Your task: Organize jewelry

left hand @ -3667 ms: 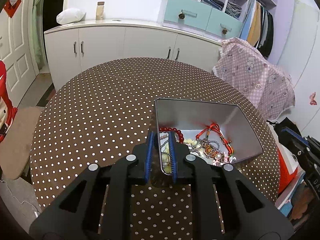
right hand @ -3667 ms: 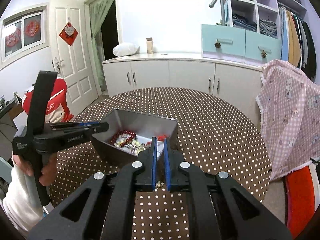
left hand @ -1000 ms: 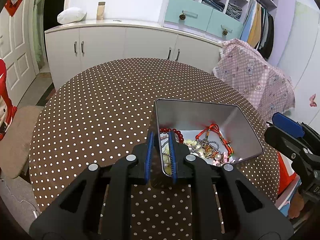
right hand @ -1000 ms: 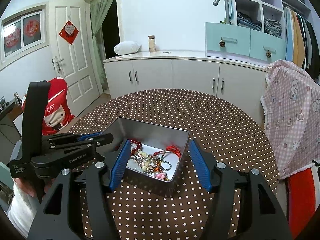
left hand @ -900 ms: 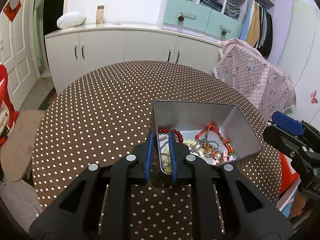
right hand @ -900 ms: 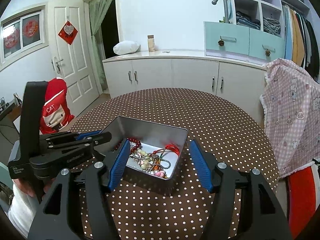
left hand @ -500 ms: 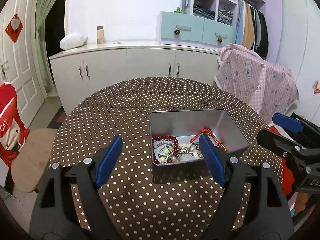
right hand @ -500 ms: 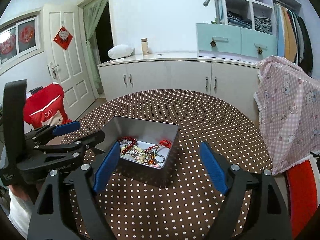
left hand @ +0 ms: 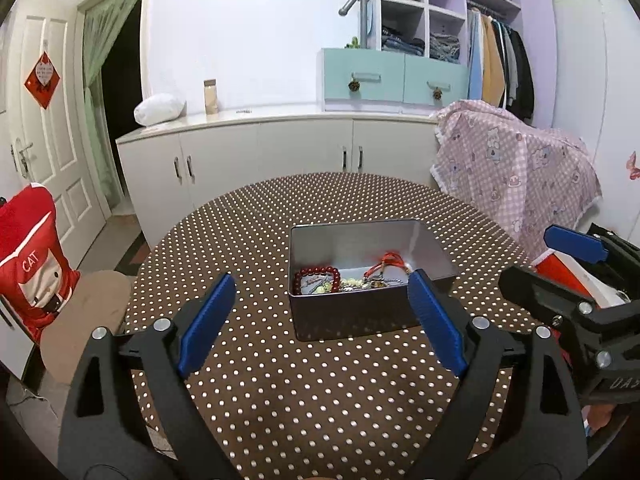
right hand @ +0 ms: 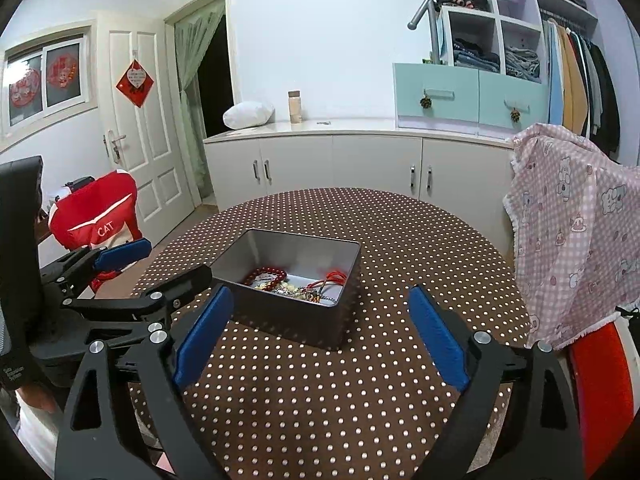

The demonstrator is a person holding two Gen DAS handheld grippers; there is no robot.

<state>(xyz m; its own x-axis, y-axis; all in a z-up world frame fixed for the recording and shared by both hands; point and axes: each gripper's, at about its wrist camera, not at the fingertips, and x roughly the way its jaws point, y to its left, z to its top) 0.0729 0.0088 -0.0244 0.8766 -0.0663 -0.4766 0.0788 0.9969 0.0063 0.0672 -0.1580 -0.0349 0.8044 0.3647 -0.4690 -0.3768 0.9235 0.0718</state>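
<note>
Jewelry (left hand: 352,280) sits heaped in open metal tin (left hand: 348,320) mid-counter (left hand: 280,380); tin's long axis runs crosswise in left wrist view, slanted in right. Beads tangled, pieces hard to separate; near wall hides some. Left claw (left hand: 320,320) and right claw (right hand: 320,332) just opened wide, nothing between, short of tin.

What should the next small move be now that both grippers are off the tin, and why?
Probably draw both grippers a little farther back and rest. The metal tin sits flat on the dotted table with the jewelry inside. The left gripper and right gripper have just been opening; neither touches the tin.
</note>
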